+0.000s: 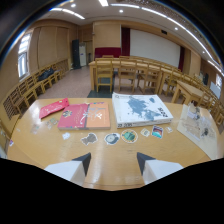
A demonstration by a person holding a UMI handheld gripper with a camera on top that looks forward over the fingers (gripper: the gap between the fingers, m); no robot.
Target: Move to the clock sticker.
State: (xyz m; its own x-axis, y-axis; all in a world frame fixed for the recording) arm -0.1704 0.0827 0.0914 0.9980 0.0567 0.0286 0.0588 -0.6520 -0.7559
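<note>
Big meeting room here, rows of wooden chairs [127, 75] and tables filling the upper half of the frame, a white projection screen [152, 46] on the far wall at upper right. Closer in, a wide wooden counter [40, 150] spreads across the middle. On it, the biggest item is a white book with a grey blotchy cover [141, 110], just right of centre. Left of that, touching side by side, an orange book [98, 116] and a red book [73, 117], and further to the upper left a red booklet [53, 107]. Over at the right edge lies a clear plastic sheet with dark marks [198, 125].

Now the small stuff: a row of stickers on the counter below the books. A dark one [89, 138], then a round one with a dark face [111, 138], a round greenish one [129, 135], a pale small one [145, 132], and a coloured one [157, 131]. Which is the clock sticker I can't tell for sure from here.

At the bottom centre, the gripper [113, 159] hangs above the near counter edge, fingers spread wide apart, holding nothing, the sticker row just beyond them.
</note>
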